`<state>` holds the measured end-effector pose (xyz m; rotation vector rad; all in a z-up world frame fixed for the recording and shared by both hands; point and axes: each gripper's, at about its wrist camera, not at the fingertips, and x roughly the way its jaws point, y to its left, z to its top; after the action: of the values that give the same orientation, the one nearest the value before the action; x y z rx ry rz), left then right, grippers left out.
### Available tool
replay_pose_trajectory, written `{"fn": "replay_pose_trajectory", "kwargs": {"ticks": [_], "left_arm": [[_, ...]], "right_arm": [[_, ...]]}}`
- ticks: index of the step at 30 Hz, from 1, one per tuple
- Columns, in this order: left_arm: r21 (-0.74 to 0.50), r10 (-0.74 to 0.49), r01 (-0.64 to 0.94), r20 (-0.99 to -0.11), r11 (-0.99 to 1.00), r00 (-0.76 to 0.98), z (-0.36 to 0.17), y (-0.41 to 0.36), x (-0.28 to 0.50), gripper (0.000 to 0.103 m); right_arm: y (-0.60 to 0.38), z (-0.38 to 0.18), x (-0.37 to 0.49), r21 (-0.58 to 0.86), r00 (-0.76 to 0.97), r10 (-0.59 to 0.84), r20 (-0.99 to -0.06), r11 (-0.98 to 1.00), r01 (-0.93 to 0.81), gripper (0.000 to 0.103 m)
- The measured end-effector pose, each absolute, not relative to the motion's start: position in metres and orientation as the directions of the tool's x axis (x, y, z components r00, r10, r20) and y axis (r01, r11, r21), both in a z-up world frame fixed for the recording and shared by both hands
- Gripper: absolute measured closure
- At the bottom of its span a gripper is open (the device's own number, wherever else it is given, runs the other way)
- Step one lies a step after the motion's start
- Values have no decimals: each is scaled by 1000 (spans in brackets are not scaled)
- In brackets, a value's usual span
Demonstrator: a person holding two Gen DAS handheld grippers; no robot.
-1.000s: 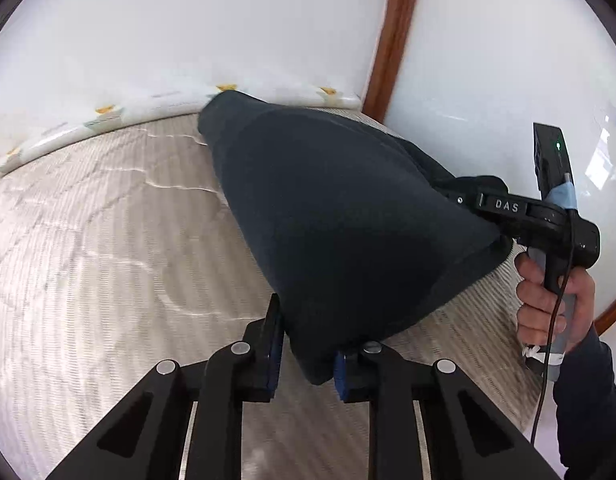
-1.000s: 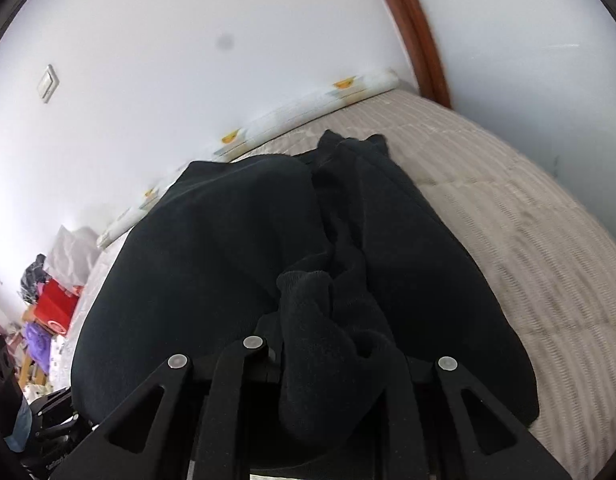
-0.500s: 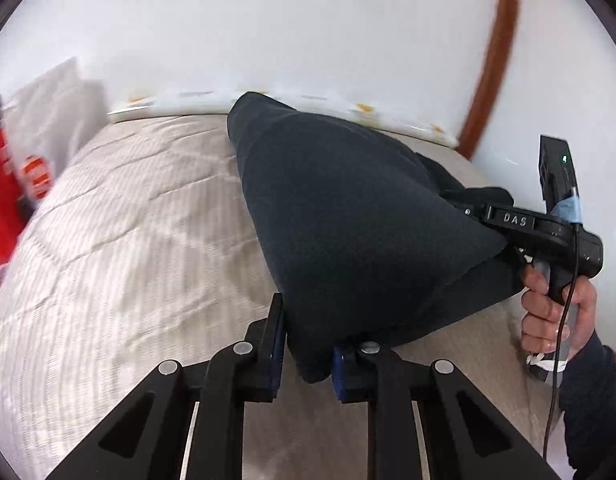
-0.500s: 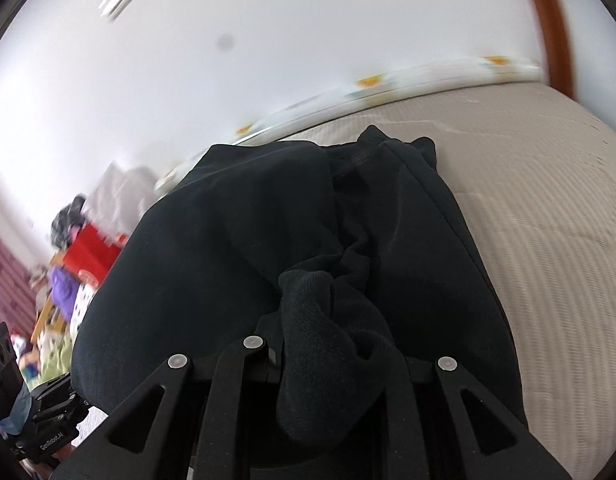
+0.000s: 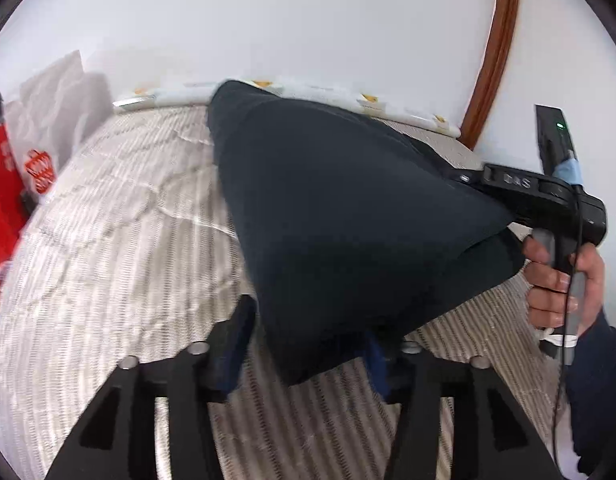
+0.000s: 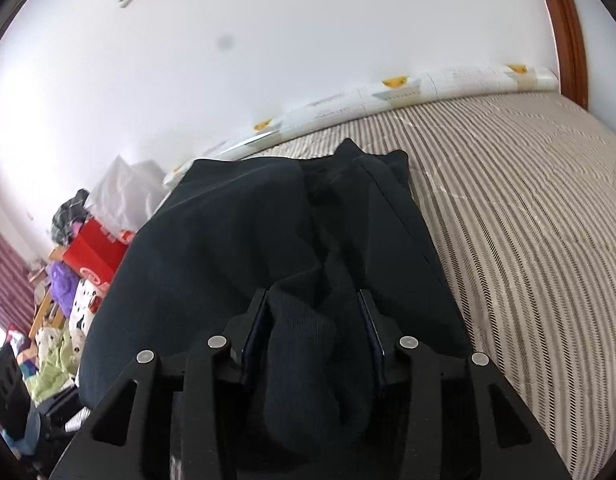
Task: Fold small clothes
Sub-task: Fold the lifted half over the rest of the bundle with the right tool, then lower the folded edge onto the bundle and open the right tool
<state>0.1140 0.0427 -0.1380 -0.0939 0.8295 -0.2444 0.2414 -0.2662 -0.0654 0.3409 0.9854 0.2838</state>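
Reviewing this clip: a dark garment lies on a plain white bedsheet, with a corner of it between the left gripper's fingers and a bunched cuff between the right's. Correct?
Not quite. The dark garment lies on a striped beige cover, not a plain white sheet; both wrist views show it. The rest holds: a corner sits between the left gripper fingers, a bunched cuff between the right gripper fingers, and both sets of jaws are opening.

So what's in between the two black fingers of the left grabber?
In the left wrist view, a corner of the dark garment hangs between the left gripper fingers. The jaws are opening, with striped bed cover showing beside it.
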Motion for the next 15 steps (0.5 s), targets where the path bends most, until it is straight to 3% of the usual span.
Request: {"fn": "replay_pose_trajectory", "kwargs": {"ticks": [3, 4, 11, 15], "left_arm": [[-139, -215, 167, -735, 976, 643, -143, 35, 119, 49], [-129, -205, 164, -740, 978, 641, -144, 33, 120, 49], [-161, -231, 169, -759, 972, 609, -149, 40, 125, 46], [-132, -220, 187, -762, 973, 610, -148, 34, 125, 46]], "right_arm": [[-258, -71, 249, 425, 515, 397, -760, 903, -68, 68], [-256, -70, 250, 417, 515, 395, -760, 906, -80, 87], [-294, -18, 208, 354, 718, 320, -618, 929, -109, 91], [-322, -37, 198, 327, 688, 268, -674, 944, -47, 91]]}}
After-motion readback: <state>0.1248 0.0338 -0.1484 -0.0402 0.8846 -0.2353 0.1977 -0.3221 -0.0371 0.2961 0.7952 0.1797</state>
